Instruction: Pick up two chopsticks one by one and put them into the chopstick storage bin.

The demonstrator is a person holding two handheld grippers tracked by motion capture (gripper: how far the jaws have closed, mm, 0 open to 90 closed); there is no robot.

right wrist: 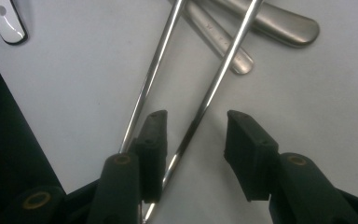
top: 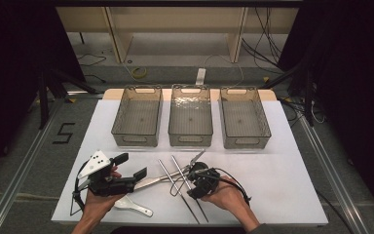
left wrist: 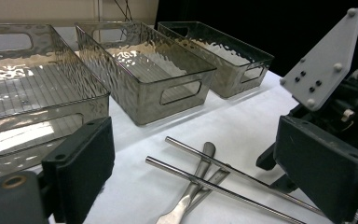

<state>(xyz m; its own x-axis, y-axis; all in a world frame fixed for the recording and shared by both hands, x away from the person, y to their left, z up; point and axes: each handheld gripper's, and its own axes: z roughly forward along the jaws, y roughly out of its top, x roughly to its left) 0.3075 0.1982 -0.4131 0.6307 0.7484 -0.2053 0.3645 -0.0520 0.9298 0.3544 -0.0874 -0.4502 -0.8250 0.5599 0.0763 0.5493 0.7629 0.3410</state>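
The right gripper (right wrist: 193, 140) hangs low over the white counter (right wrist: 74, 93), its black fingers (right wrist: 153, 149) part open and astride one of two steel chopsticks (right wrist: 223, 70); the other chopstick (right wrist: 156, 65) passes just outside the left finger. Beyond lie two metal utensil handles (right wrist: 279, 25) and, near the counter's edge, a white handle tip (right wrist: 7, 21).

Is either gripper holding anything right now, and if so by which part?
Nothing is held. The right gripper straddles one metal chopstick near its end without pinching it; the left gripper is open.
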